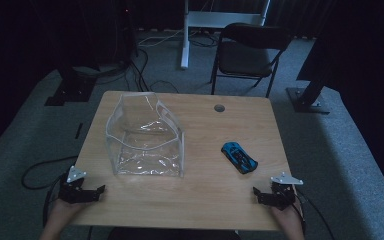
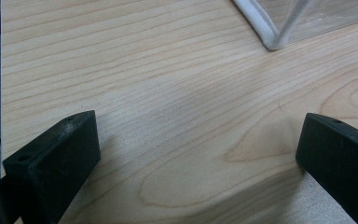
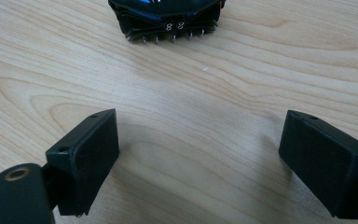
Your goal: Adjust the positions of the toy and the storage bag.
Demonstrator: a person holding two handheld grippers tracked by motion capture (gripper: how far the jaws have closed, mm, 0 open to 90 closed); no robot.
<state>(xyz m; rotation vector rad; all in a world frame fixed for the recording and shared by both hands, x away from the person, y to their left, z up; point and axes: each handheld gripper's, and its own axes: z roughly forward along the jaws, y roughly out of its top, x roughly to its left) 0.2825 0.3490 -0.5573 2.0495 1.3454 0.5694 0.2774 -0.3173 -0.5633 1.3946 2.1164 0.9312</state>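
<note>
Two grippers rest at the near edge of the table (image 1: 200,200), both empty, so the step in hand looks like the first reach. At the left, the left gripper (image 1: 91,193) sits with its jaws spread wide; in the left gripper view bare wood lies between them and a corner of the clear bag (image 2: 272,39) shows just ahead. That bag (image 1: 145,137) stands upright on the left half of the table, its mouth seemingly facing up, though the dim light makes that hard to judge. Right of it, well apart, lies the blue toy car (image 1: 239,157), slanted on the wood. Farther right, the right gripper (image 1: 265,196) is also spread wide, with the car's tail (image 3: 168,18) straight ahead. To do this well, the right gripper should go forward, turn to straddle the car across its narrow width, and close low on the body. The left could steady the bag's rim.
</note>
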